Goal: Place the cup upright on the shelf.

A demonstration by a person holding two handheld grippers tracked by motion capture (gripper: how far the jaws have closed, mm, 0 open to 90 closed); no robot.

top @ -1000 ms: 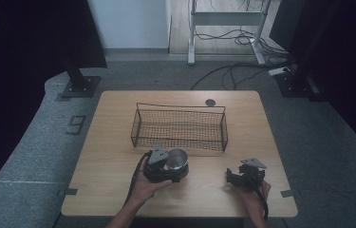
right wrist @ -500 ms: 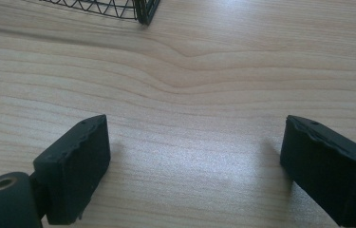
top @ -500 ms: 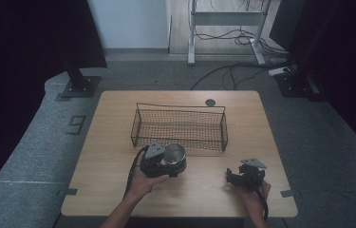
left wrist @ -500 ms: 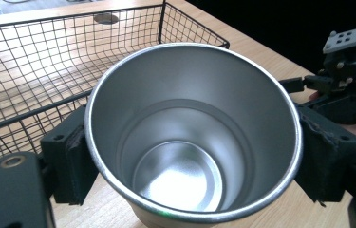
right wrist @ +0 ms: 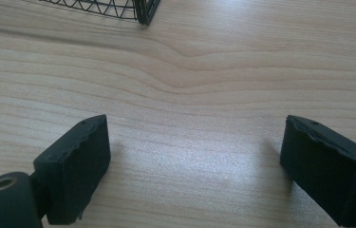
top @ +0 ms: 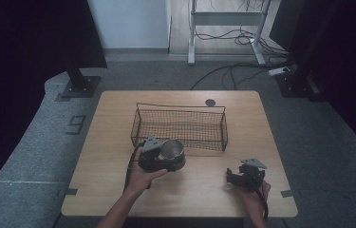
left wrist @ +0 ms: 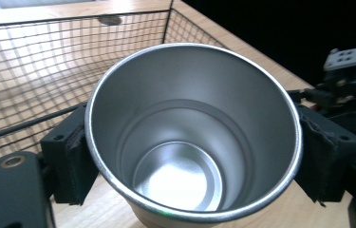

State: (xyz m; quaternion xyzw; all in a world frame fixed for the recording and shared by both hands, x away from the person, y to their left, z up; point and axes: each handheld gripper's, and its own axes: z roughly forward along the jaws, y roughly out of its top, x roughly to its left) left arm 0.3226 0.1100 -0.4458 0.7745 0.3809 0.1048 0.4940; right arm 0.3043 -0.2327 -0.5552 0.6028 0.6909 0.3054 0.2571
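Observation:
A shiny steel cup (top: 172,150) (left wrist: 194,137) is held upright and empty between the pads of my left gripper (top: 166,159) (left wrist: 194,156), just in front of the near wall of the black wire basket (top: 180,124) (left wrist: 33,71). The jaws press on both sides of the cup. Lifted or resting on the table, I cannot tell. My right gripper (top: 235,176) (right wrist: 194,166) rests low over the bare wood at the front right, its jaws wide apart with nothing between them. A corner of the basket (right wrist: 142,12) shows at the top of the right gripper view.
The wooden table (top: 118,118) has a small dark round disc (top: 210,102) near its far edge behind the basket. The other hand's gripper (left wrist: 351,90) shows at the right of the left gripper view. Monitor stands and cables lie on the floor beyond.
My left gripper has carried the steel cup forward, away from the person and closer to the basket's near wall. The right gripper has stayed where it was.

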